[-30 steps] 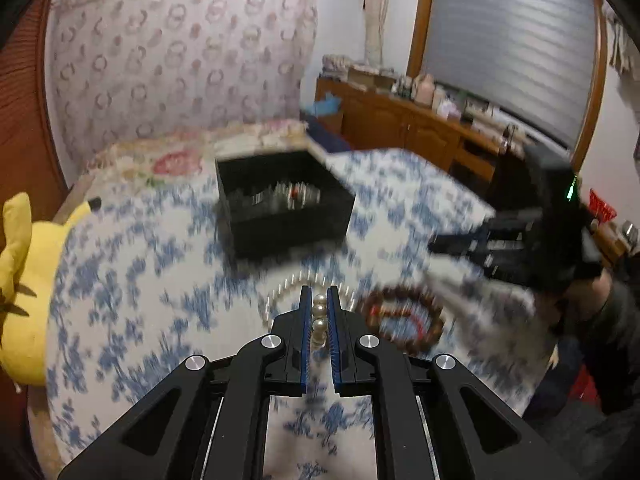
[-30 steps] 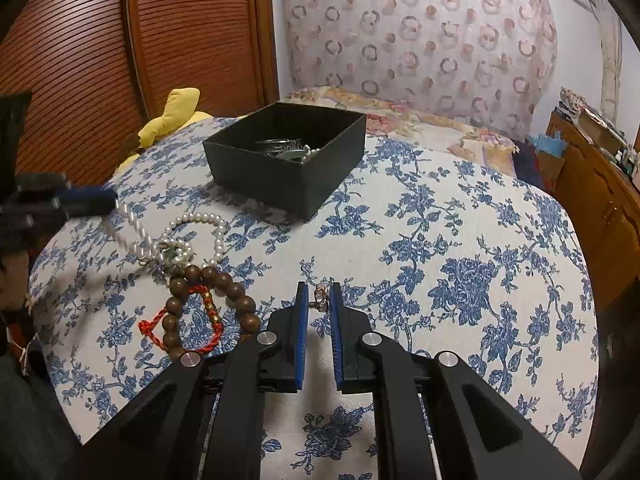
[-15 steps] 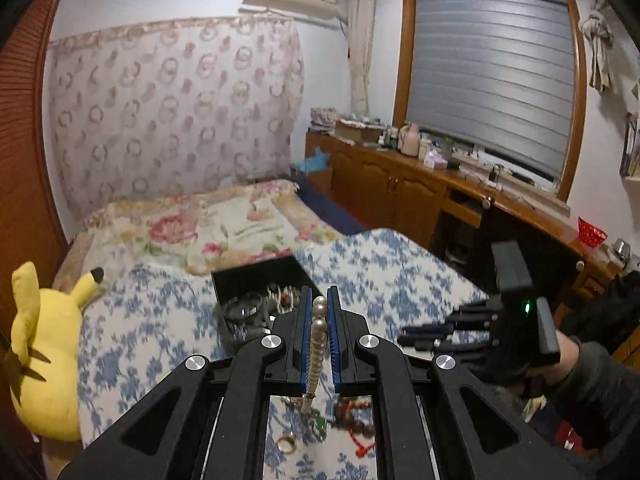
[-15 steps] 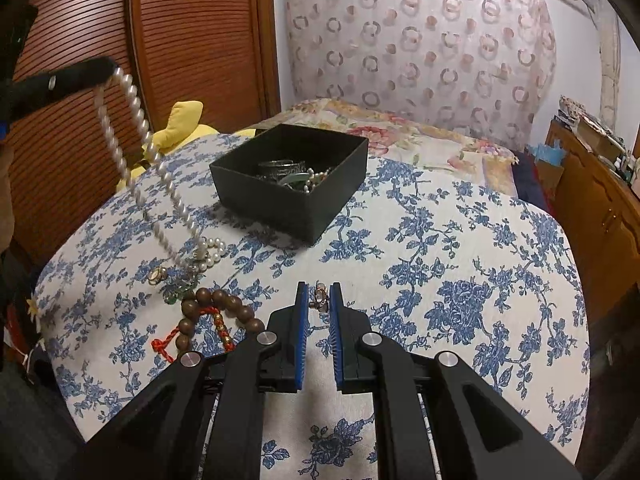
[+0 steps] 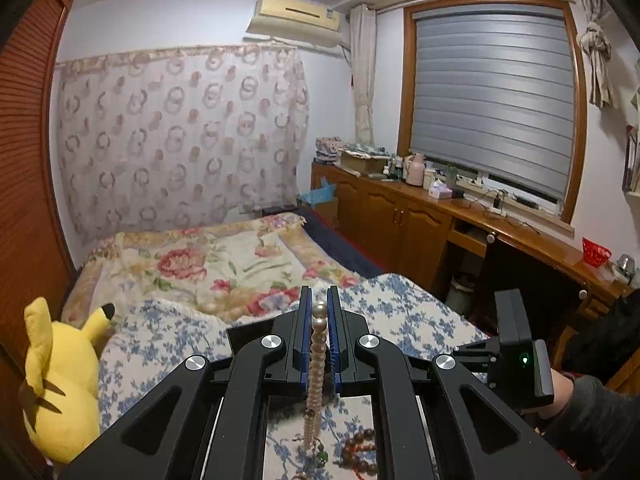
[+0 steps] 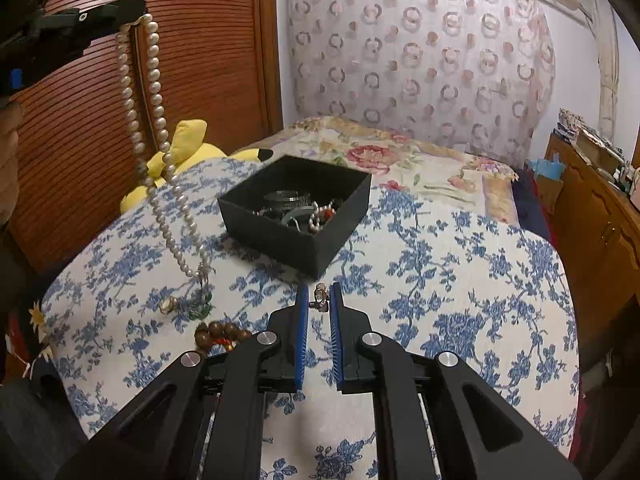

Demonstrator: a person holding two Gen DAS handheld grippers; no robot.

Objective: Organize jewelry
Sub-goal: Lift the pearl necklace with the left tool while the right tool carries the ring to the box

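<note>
Because the pearl necklace (image 6: 160,128) is long and floppy, the left tool (image 5: 319,312) pinches its top; the right tool (image 6: 319,300) pinches a tiny, slippery earring (image 6: 319,297) above the bed (image 6: 460,280).

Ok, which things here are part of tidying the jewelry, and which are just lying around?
Part of the job:
- pearl necklace, held by the left hand-held gripper
- small ring, in the right hand-held gripper
- wooden bead bracelet
- black box

Just lying about:
- yellow plush toy
- floral quilt
- red basket

matte black two-finger gripper (image 6: 318,300) with ribbed blue pads (image 6: 302,332), round silver screws (image 6: 269,337), dark grey sleeve (image 5: 592,420) behind
</note>
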